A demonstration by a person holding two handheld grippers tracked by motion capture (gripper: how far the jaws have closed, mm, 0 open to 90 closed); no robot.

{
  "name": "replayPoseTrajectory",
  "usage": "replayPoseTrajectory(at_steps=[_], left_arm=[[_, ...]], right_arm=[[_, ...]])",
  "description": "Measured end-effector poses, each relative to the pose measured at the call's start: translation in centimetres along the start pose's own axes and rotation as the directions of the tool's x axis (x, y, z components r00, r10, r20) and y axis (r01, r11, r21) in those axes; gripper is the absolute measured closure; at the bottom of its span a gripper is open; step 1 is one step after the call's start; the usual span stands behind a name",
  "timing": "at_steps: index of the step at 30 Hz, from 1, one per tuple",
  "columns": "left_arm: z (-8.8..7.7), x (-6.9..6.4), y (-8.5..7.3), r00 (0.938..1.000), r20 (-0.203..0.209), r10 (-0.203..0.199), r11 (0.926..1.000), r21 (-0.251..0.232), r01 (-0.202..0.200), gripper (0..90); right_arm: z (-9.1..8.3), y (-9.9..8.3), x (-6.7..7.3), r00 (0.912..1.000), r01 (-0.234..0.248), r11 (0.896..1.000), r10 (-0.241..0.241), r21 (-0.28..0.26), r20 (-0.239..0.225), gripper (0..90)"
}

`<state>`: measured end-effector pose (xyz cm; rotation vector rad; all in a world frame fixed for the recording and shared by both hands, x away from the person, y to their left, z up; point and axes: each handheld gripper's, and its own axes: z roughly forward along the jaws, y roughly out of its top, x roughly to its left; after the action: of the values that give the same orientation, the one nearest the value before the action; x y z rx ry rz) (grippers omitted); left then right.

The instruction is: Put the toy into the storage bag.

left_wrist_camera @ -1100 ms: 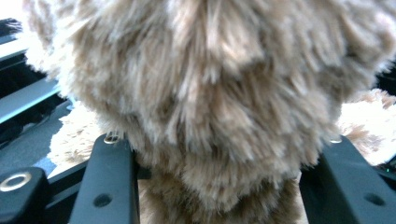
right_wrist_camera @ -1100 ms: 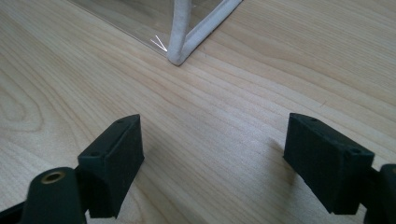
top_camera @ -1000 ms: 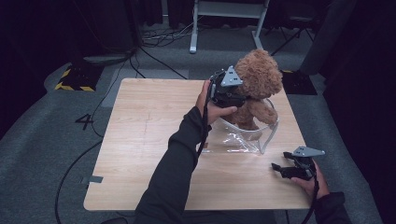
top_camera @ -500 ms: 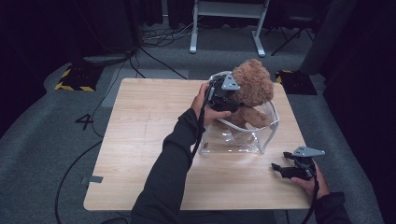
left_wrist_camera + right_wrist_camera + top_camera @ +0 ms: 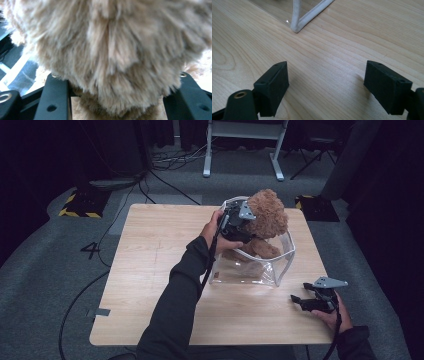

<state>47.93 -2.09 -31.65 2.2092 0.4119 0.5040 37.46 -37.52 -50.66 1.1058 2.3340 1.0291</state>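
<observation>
A brown teddy bear [image 5: 270,212] sits upright in a clear bag with white piping [image 5: 250,271] on the wooden table [image 5: 150,270]. My left gripper [image 5: 248,226] reaches in from the left at the bear's back. Its jaws have just been opening, but in the left gripper view the fur [image 5: 112,50] still fills the gap and lies against both of them [image 5: 120,86]. My right gripper [image 5: 299,301] rests near the table's front right edge, open with nothing between its jaws [image 5: 327,82]. The bag's white corner [image 5: 297,25] lies just ahead of it.
The table's left half is bare wood. On the grey floor beyond it are black cables [image 5: 165,175], a white frame's legs [image 5: 240,150] and a yellow-and-black striped block [image 5: 77,205] at the far left.
The bear has sunk lower into the clear bag with my left gripper on it, and the bag's mouth has spread wider around it. The right gripper has stayed where it was.
</observation>
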Motion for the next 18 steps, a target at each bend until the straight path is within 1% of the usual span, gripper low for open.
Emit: replayPoseTrajectory(at_steps=[2, 4, 7, 9, 12, 14, 16, 18], left_arm=[[0.1, 0.03, 0.05, 1.0, 0.0, 0.005, 0.9997, 0.024, -0.005, 44.3], [0.25, -0.05, 0.11, 0.9998, 0.0, 0.019, 0.9982, 0.058, -0.019, 43.7], [0.56, -0.24, 0.25, 0.9993, 0.007, 0.036, 0.9937, 0.106, -0.037, 43.4], [0.61, -0.29, 0.35, 0.9992, 0.011, 0.04, 0.9924, 0.116, -0.04, 43.1], [0.73, -0.29, 0.58, 0.999, 0.018, 0.041, 0.9869, 0.155, -0.044, 41.7], [0.76, -0.25, 0.64, 0.9994, 0.017, 0.031, 0.9857, 0.165, -0.033, 39.5], [0.72, -0.24, 0.69, 0.9993, 0.025, 0.028, 0.9852, 0.168, -0.032, 38.9], [0.67, -0.31, 0.84, 0.9991, 0.028, 0.032, 0.9823, 0.183, -0.037, 38.6]], right_arm=[[-0.01, 0.0, 0.0, 1.0, 0.001, 1.0, -0.001, 0.001, -0.001, 19.5], [-0.01, 0.0, -0.01, 1.0, 0.001, 1.0, -0.001, 0.001, 0.0, 19.5], [0.0, 0.0, -0.01, 1.0, 0.001, 1.0, -0.001, 0.0, -0.001, 19.5], [-0.01, 0.0, 0.0, 1.0, 0.001, 1.0, -0.001, 0.001, -0.001, 19.5], [-0.01, 0.0, -0.01, 1.0, 0.001, 1.0, -0.001, 0.0, -0.001, 19.5], [-0.01, 0.0, -0.01, 1.0, 0.001, 1.0, -0.001, 0.001, -0.001, 19.5], [-0.01, 0.0, -0.01, 1.0, 0.001, 1.0, -0.001, 0.0, -0.001, 19.5], [-0.01, 0.0, -0.01, 1.0, 0.001, 1.0, -0.001, 0.0, -0.001, 19.5]])
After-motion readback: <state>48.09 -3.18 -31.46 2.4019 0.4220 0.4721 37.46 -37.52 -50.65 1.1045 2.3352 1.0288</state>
